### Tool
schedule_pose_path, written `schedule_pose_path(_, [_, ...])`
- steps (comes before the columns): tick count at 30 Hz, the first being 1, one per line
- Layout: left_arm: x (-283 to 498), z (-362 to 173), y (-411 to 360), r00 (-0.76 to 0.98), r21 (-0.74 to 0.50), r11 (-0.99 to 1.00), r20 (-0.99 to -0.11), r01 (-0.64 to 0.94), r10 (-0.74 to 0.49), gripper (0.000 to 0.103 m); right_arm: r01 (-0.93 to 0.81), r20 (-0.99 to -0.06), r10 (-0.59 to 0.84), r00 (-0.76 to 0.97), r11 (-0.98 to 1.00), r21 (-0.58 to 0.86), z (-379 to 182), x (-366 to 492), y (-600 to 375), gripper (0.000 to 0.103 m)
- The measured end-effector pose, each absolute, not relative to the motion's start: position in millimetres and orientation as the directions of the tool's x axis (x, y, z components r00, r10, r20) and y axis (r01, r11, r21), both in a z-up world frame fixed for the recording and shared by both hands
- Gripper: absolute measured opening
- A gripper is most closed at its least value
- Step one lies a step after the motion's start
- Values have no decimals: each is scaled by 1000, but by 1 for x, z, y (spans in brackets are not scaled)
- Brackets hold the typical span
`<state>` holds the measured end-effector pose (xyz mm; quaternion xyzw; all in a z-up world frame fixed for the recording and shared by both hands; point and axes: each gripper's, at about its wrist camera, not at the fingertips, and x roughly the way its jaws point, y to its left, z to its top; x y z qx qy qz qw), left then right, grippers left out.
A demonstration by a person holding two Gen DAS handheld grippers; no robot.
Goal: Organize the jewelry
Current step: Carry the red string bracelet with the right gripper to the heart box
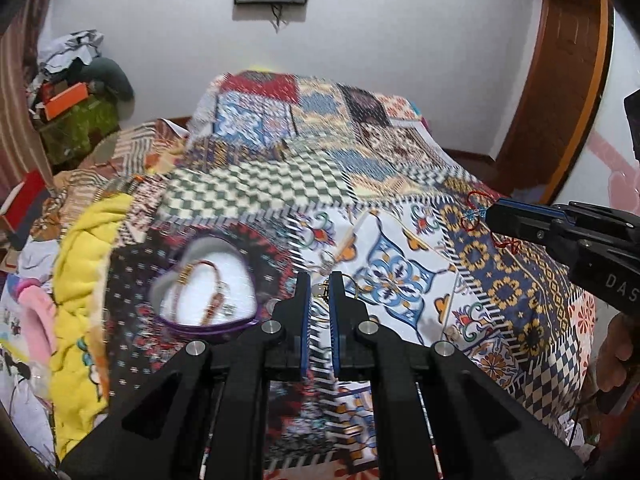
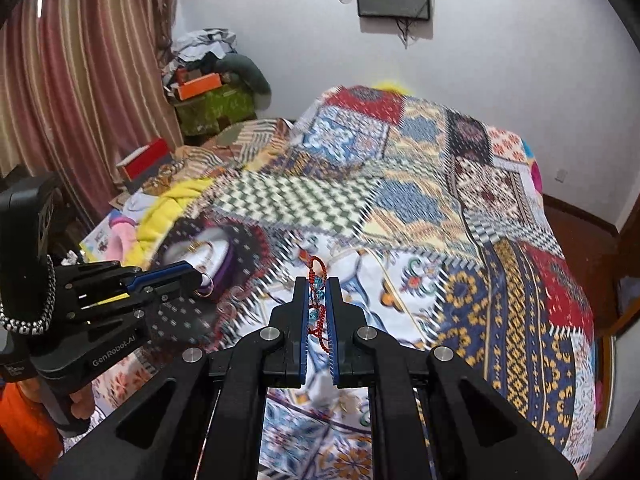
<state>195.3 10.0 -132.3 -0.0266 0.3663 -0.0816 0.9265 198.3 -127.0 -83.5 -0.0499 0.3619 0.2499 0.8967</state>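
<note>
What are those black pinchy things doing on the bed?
A person is tidying jewelry with two handheld grippers. The right gripper is pinching a red cord bracelet with blue beads. The left gripper is clamped on a small ring. Just beside it, on the patchwork bedspread, sits an open heart-shaped box with a bracelet already inside. The picture is blurry, so small details are hard to tell.

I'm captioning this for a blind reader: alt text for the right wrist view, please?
The right gripper pinches a red cord bracelet with blue beads above a patchwork bedspread. At left, the left gripper holds a small ring near a heart-shaped box.
</note>
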Motion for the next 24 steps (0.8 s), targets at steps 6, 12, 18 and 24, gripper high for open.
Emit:
schedule_pose_path(6, [185,-119,35,758,-106,991,-640,81,-130,7,-527,-643,453,617,845,90,-69,196,-102,7])
schedule_pose_path(12, [179,-108,68,790,-113,993,-607,15,-81,7,-568,-622,491,610,818,89,-60,196,-79,7])
schedule_pose_path(18, [175,-104,96,806,-121,992,-590,-47,-34,7,-609,-615,525,588,788,91,-59,200,-56,7])
schedule_pose_path(24, [178,-109,116,808,-131,988,-589,-77,-15,7,-639,-622,549,559,763,98,-66,205,-34,7])
